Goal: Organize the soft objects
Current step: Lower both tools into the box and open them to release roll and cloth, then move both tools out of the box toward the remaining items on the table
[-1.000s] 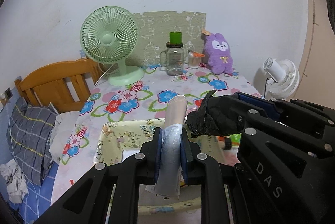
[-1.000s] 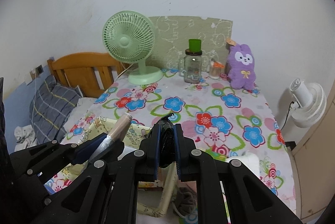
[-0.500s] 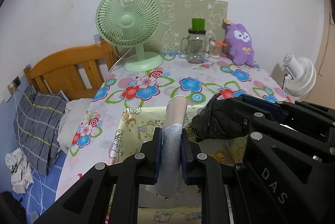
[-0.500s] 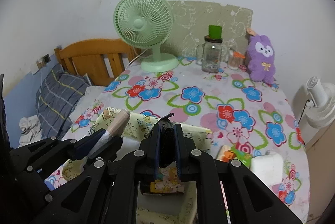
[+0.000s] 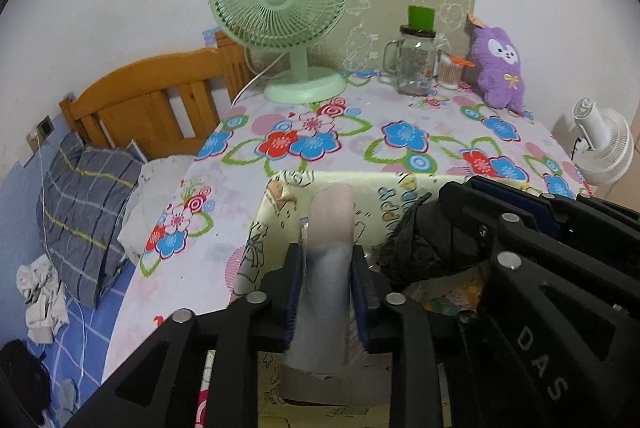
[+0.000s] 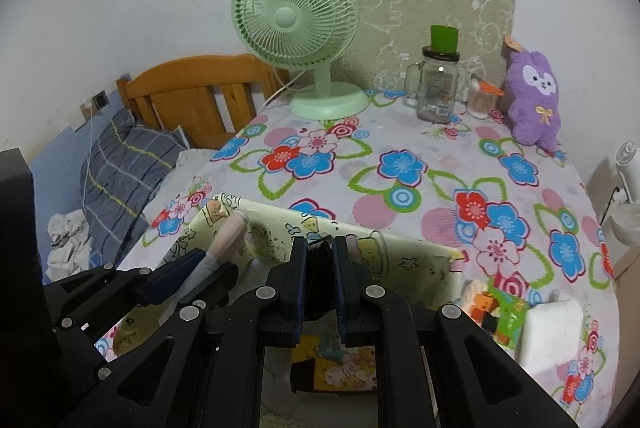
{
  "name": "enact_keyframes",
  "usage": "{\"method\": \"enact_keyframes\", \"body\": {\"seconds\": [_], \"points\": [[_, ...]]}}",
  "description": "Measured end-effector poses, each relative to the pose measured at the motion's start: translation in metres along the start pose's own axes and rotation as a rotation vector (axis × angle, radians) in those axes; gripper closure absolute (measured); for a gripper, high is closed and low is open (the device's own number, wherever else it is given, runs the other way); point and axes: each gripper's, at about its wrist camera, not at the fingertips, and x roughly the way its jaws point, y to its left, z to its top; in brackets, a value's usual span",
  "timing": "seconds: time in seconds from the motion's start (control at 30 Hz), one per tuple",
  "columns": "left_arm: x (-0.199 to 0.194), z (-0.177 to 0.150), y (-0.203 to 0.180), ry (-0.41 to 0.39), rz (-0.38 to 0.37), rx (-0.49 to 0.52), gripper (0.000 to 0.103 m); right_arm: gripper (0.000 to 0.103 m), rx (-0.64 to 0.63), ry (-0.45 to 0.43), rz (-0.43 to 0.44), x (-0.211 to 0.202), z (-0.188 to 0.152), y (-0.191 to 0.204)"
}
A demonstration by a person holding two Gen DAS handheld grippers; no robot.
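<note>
- At the far left of the left wrist view we see a grey plaid pillow on the bed, below the wooden headboard.
- Left of centre, the flowered table carries a green fan at the upper middle of the frame.
- At lower centre our left tongs are clenched on a rolled grey-and-pink sock, which stands up between the blue pads over the pale yellow fabric box.
- Just right of that, our right tongs grip a black soft bundle, pinched tight between the pads; it hangs over the same box, whose far rim crosses the middle of the right wrist view.
- In the upper right stand a glass mug jar with a green cap and a purple plush rabbit, near each other at the table's back edge.
- At the right edge, a white fan sits beyond the table.
</note>
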Motion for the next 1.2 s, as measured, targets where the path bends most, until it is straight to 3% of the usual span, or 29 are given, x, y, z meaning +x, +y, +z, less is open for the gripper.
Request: {"method": "enact_keyframes", "body": {"seconds": [0.2,0.27,0.33,0.53,0.77,1.2], "points": [[0.011,-0.006,0.000,0.025,0.008,-0.005,0.066,0.083,-0.012,0.027,-0.023,0.016,-0.006,0.001],[0.010,-0.006,0.000,0.024,0.008,-0.003,0.065,0.069,-0.022,0.041,-0.036,0.019,-0.007,0.000],[0.011,-0.006,-0.001,0.026,0.002,-0.002,0.062,0.039,-0.004,0.060,-0.040,0.020,-0.008,-0.005],[0.006,-0.007,-0.006,0.017,-0.019,0.010,0.038,0.020,0.012,0.035,-0.084,0.012,-0.008,-0.011],[-0.005,-0.004,-0.016,-0.007,-0.031,0.025,0.020,0.016,-0.012,0.006,-0.122,-0.002,-0.009,-0.015],[-0.038,-0.002,-0.042,-0.066,-0.070,0.041,0.014,0.013,-0.034,-0.078,-0.162,-0.046,-0.013,-0.028]]}}
